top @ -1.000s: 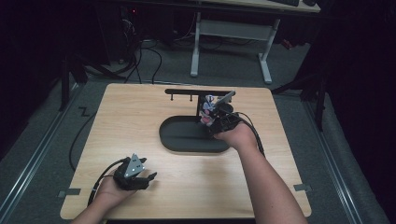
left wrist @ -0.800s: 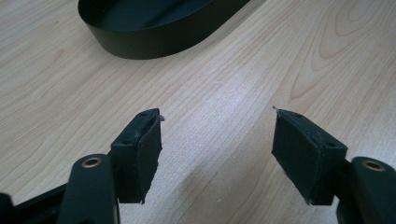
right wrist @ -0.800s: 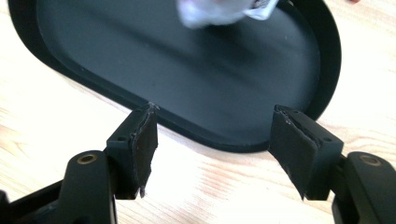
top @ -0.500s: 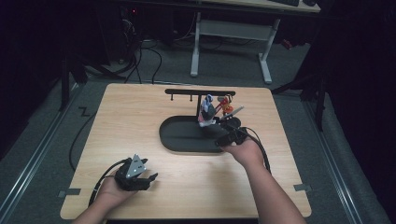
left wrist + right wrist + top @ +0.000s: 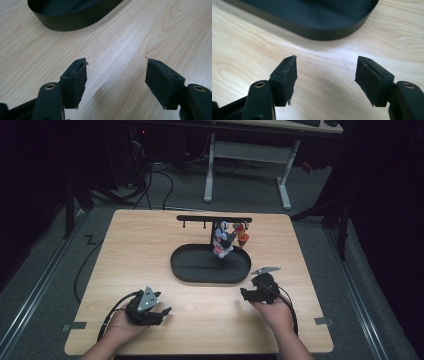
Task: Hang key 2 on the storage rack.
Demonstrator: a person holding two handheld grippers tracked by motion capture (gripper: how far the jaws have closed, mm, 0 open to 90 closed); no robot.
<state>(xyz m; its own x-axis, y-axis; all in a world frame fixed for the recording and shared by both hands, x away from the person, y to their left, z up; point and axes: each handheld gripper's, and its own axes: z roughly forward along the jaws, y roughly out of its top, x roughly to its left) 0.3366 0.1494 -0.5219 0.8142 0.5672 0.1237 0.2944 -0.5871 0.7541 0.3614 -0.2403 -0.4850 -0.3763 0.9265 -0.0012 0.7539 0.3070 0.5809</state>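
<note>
Right gripper view shows the right gripper [image 5: 325, 75] with its jaws spread wide and nothing between them, hovering over bare wooden counter [image 5: 332, 100] just short of the black oval tray [image 5: 319, 32]. From the high view, the left gripper [image 5: 150, 312] sits near the counter's front left, well apart from the tray; its own view shows its jaws wide apart and empty too. Small colourful figures [image 5: 227, 239] hang from a black rack [image 5: 200, 219] over the tray's back edge

Black left claw [image 5: 116, 83], right claw [image 5: 325, 81], brass screws, grey triangular plates, black cables
</note>
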